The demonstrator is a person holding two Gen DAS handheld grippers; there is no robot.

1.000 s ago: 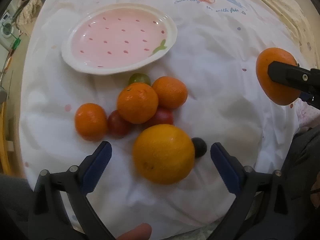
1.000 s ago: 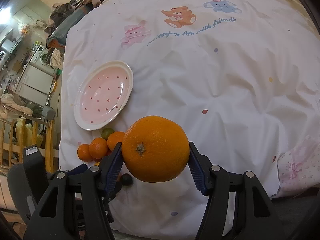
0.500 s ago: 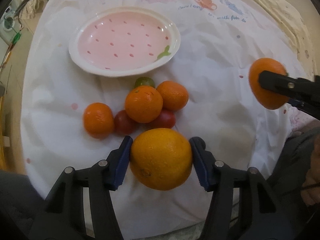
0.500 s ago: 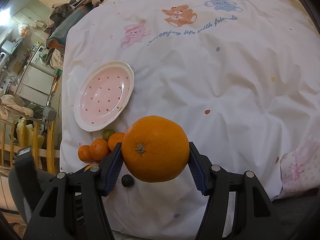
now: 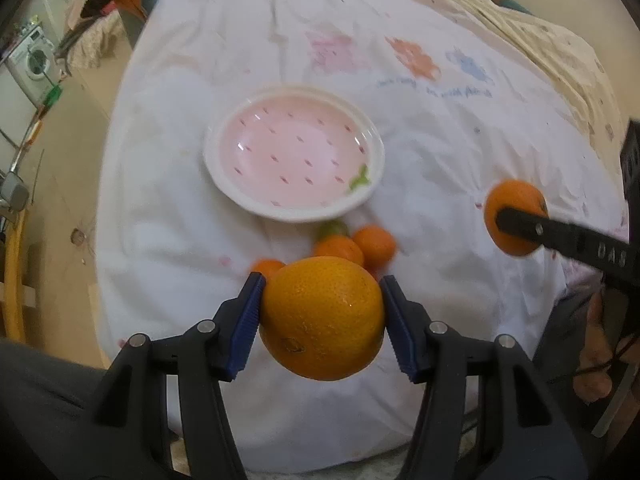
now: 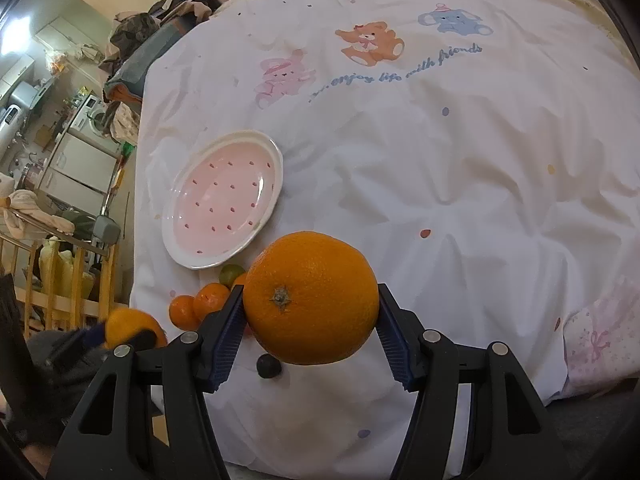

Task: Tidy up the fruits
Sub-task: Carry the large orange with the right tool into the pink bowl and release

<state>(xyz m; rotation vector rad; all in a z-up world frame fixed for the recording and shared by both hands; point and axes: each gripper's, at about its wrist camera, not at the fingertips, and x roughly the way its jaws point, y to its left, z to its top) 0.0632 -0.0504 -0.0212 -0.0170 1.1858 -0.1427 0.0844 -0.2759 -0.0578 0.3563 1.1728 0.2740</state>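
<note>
1. A large orange (image 5: pixel 322 320) is pinched between the blue pads of the left gripper (image 5: pixel 322 322), above the white sheet.
2. A second large orange (image 6: pixel 311 298), stem end toward the camera, is clamped in the right gripper (image 6: pixel 311 316); the same fruit shows at the right edge of the left wrist view.
3. Small oranges (image 5: pixel 374 243) and a green fruit (image 6: pixel 232 274) are seen in a cluster on the sheet, just beside the near rim of the plate (image 5: pixel 294 214); a dark round fruit (image 6: pixel 269 366) lies apart, nearer the camera.
4. The plate is pink with red flecks and a white rim, and nothing lies on it.
5. On the sheet (image 6: pixel 460 184), cartoon animals are printed above the words "enjoy life with friends" (image 6: pixel 396 68).
6. The letters "DAS" (image 5: pixel 610 254) are read on the right gripper's black finger; further letters cannot be made out.
</note>
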